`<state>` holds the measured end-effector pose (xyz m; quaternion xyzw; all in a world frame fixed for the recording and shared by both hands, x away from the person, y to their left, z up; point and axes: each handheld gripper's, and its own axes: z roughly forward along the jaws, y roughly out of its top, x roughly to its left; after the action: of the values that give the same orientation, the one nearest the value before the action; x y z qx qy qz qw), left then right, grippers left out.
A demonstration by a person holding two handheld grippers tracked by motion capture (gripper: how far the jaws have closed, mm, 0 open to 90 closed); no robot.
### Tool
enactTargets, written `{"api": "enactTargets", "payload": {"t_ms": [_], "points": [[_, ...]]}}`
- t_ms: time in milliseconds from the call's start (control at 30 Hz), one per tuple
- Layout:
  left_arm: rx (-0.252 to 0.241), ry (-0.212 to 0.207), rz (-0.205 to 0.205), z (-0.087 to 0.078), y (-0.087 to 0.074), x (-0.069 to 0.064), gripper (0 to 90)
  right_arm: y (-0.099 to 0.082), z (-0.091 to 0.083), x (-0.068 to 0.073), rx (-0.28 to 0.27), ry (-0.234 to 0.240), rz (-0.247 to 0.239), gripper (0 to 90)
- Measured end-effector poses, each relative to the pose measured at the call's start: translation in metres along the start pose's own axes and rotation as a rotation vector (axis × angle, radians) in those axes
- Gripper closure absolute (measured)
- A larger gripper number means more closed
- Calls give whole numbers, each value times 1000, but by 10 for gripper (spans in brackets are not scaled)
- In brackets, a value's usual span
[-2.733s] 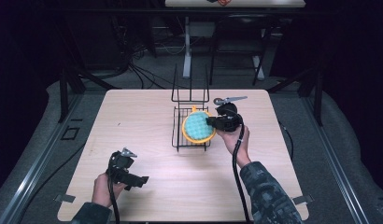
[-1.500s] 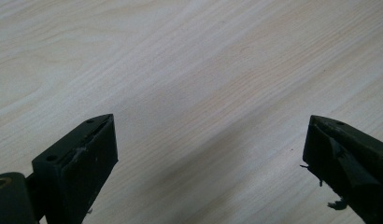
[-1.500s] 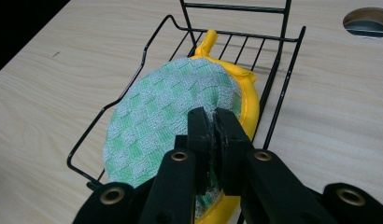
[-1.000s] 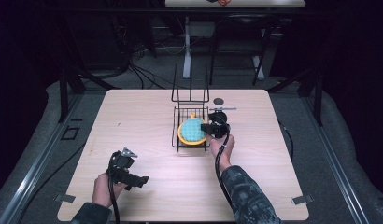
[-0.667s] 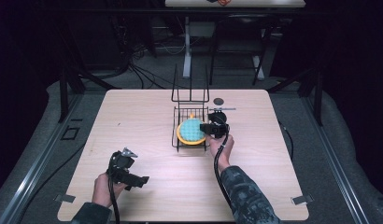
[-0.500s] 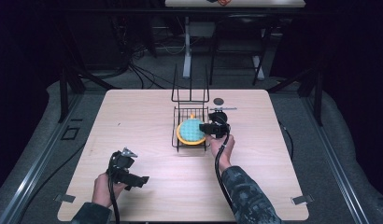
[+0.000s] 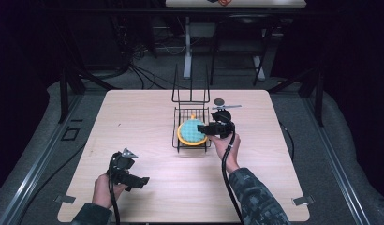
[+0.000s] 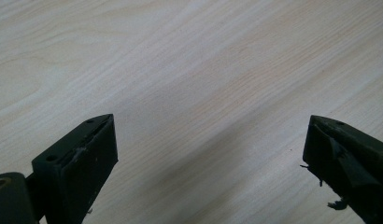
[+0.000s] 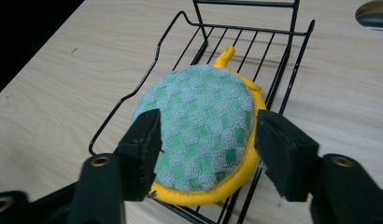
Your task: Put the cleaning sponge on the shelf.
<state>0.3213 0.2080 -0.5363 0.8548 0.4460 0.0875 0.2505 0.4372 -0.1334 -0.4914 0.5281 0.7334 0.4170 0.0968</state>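
Left to right: our left gripper (image 7: 142,180) sits parked at the near-left of the table (image 7: 134,117), same spot as in the earlier frames, jaws spread wide over bare wood, nothing between them.

The change is on the right. Our right gripper (image 7: 203,129) carried the round pot holder (image 7: 192,132), green check face with yellow rim, down into the black wire rack (image 7: 178,123) at the table's centre. Its jaws have just been opening. In the right gripper view they stand apart on either side of the pot holder (image 9: 199,140), which looks to lie free on the rack wires (image 9: 283,60), its yellow loop pointing toward the rack's tall back. The pads appear clear of the fabric, though the gap is narrow on the left side.

We'd call that a release: placement looks done; what's left is backing the gripper out without snagging the wires.

A small dark round object (image 7: 219,101) lies just past the rack. Table is pale wood grain. Around it are grey floor, cables, dark frame legs, dim room.
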Motion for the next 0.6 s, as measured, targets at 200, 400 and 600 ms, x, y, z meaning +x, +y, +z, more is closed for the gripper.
{"api": "enactTargets", "payload": {"t_ms": [200, 400, 600], "points": [[1, 3, 3, 0, 0, -1, 31, 2, -17, 0, 13, -8, -67, 206], [1, 2, 3, 0, 0, -1, 31, 1, -36, 1, 29, -33, -149, 137], [0, 4, 3, 0, 0, -1, 31, -4, -56, -1, 57, -46, -217, 54]]}}
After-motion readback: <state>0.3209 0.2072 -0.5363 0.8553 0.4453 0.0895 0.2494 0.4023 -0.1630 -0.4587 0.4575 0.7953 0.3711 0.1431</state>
